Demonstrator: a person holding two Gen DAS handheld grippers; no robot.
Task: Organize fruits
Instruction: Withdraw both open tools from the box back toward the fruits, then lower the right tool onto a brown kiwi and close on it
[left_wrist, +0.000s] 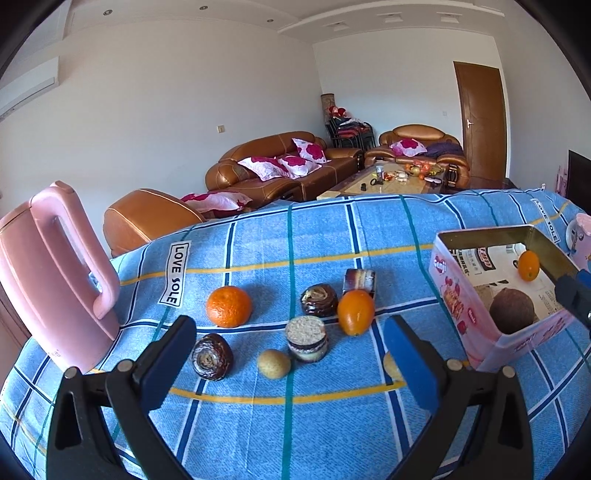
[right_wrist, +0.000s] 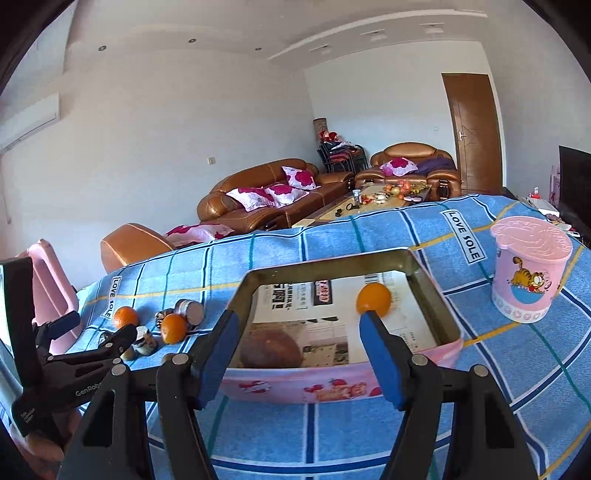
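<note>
On the blue plaid cloth lie a round orange (left_wrist: 229, 306), an oval orange (left_wrist: 355, 312), a small tan fruit (left_wrist: 273, 363) and several dark cakes (left_wrist: 211, 356). My left gripper (left_wrist: 290, 363) is open and empty just above the tan fruit. A pink tin box (left_wrist: 480, 328) at the right holds a brown coconut (left_wrist: 511, 311) and a small orange (left_wrist: 528, 265). My right gripper (right_wrist: 299, 349) is open and empty over the box's near wall (right_wrist: 332, 387), with the coconut (right_wrist: 269, 349) and the small orange (right_wrist: 373, 298) ahead of it.
A pink kettle (left_wrist: 55, 273) stands at the table's left edge. A pink cartoon cup (right_wrist: 528, 269) stands right of the box. Another pale fruit (left_wrist: 389, 365) is half hidden behind my left gripper's right finger. Sofas and a coffee table lie beyond the table.
</note>
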